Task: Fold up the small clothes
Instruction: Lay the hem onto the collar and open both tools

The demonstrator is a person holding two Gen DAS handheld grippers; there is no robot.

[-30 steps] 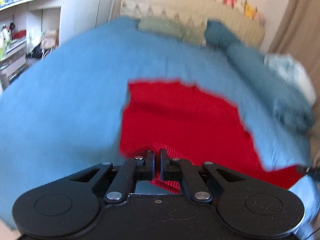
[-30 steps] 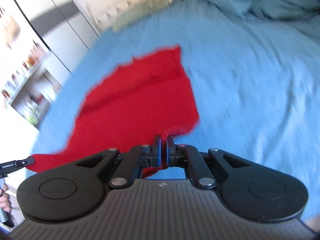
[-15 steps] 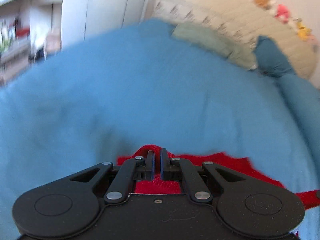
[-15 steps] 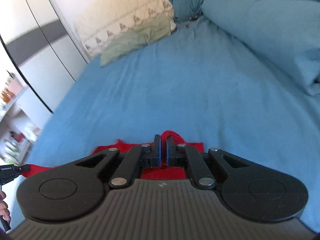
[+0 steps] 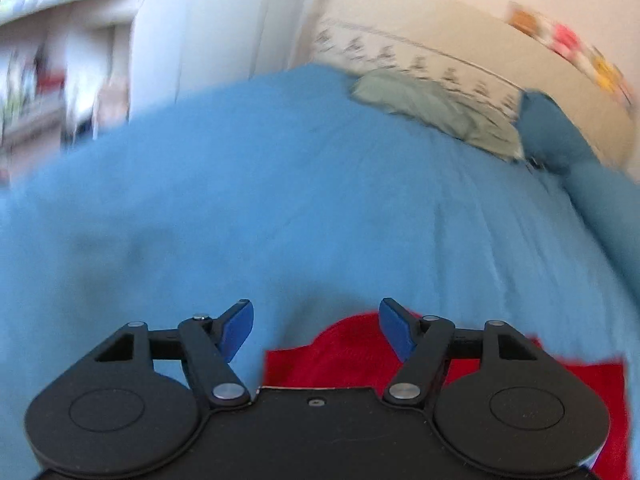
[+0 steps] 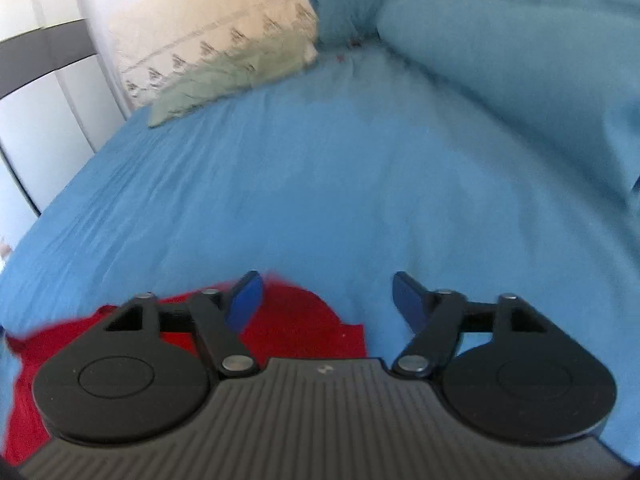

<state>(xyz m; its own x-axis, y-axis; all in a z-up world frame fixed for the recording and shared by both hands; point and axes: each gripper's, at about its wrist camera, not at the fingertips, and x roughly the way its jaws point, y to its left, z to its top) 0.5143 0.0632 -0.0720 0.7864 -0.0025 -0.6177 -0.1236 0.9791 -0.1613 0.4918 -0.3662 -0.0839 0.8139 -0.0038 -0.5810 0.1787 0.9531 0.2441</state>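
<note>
A red knitted garment (image 5: 344, 356) lies flat on the blue bed sheet (image 5: 280, 208), mostly hidden under my grippers. My left gripper (image 5: 316, 328) is open and empty, just above the garment's far left corner. In the right wrist view the red garment (image 6: 296, 320) shows below and left of my right gripper (image 6: 327, 300), which is open and empty above its far right corner. The blue pads (image 6: 244, 300) are spread wide apart.
A pale green pillow (image 5: 432, 108) and a dark blue pillow (image 5: 556, 136) lie at the head of the bed by a beige headboard (image 5: 420, 36). A blue duvet (image 6: 520, 60) is bunched at the right. Shelves (image 5: 48, 60) and a wardrobe stand left.
Both grippers carried the garment's near edge forward over itself, folding it, then opened and let go. The cloth now lies on the bed below them.
</note>
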